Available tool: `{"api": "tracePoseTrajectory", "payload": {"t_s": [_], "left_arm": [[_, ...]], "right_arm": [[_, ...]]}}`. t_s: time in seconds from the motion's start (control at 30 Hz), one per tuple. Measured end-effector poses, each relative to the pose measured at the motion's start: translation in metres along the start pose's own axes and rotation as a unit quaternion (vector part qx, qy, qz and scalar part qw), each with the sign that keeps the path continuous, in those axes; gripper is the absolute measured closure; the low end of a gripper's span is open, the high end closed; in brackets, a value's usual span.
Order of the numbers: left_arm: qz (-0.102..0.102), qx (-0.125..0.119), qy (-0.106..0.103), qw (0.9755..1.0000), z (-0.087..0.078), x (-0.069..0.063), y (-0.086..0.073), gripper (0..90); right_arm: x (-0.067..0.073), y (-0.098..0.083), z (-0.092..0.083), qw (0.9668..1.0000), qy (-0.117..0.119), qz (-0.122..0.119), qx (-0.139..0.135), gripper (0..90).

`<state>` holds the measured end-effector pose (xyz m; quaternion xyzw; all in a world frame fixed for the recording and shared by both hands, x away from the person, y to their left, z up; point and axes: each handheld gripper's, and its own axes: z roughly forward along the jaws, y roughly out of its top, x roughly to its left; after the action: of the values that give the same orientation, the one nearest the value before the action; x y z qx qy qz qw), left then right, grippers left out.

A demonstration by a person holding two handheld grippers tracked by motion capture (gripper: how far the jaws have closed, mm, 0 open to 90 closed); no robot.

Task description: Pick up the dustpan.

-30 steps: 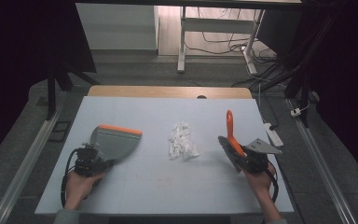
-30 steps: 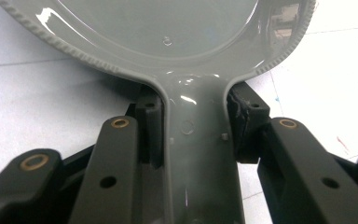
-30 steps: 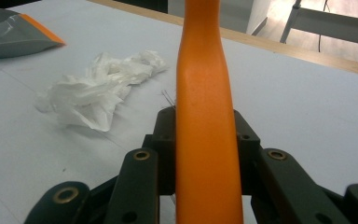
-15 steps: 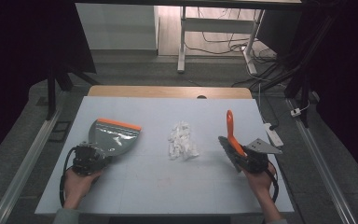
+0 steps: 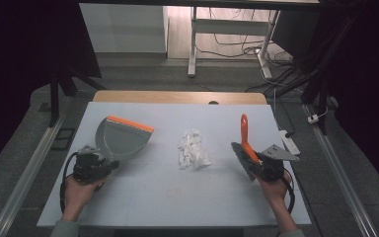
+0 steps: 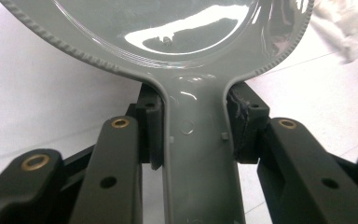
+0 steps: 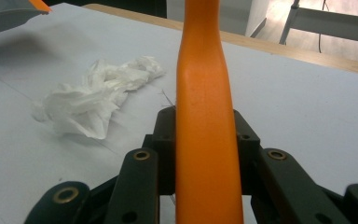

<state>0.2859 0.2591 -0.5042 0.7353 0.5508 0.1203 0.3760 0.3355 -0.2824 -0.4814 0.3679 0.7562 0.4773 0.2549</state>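
Left gripper (image 5: 91, 165) clamped on the grey handle of the dustpan (image 5: 123, 138), both jaws pressing the handle sides in the left gripper view. Right gripper (image 5: 266, 168) closed around the brush (image 5: 245, 143), orange handle pointing to 12 o'clock, grey bristle head low beside the jaws. Crumpled white tissue (image 5: 192, 148) lying on the table (image 5: 177, 197) between both tools, at 3 o'clock from the dustpan and at 9 o'clock from the brush, apart from each. Probably a sweeping step: paper to go into the pan. For doing this well: lay the orange lip flat on the surface, opening turned toward 3 o'clock, just beside the paper; bring the bristles down behind the tissue and push toward 9 o'clock in a slow, low stroke; hold the pan steady against the push, because light paper can slip under a raised lip.
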Motion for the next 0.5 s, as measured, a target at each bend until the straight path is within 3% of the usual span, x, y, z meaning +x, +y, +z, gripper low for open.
{"api": "tracePoseTrajectory", "payload": {"t_s": [0.37,0.47,0.5], "left_arm": [[0.041,-0.018,-0.041,0.9981,-0.009,-0.005,0.008,61.5],[0.056,-0.017,-0.050,0.9970,-0.010,-0.009,0.007,61.5],[0.074,-0.020,-0.053,0.9956,-0.013,-0.012,0.007,61.4]], "right_arm": [[0.001,-0.002,-0.009,1.0000,-0.004,0.002,-0.002,70.2],[0.000,-0.002,-0.009,1.0000,-0.004,0.001,0.000,70.2],[0.000,-0.002,-0.009,1.0000,-0.004,0.003,-0.001,70.2]]}}
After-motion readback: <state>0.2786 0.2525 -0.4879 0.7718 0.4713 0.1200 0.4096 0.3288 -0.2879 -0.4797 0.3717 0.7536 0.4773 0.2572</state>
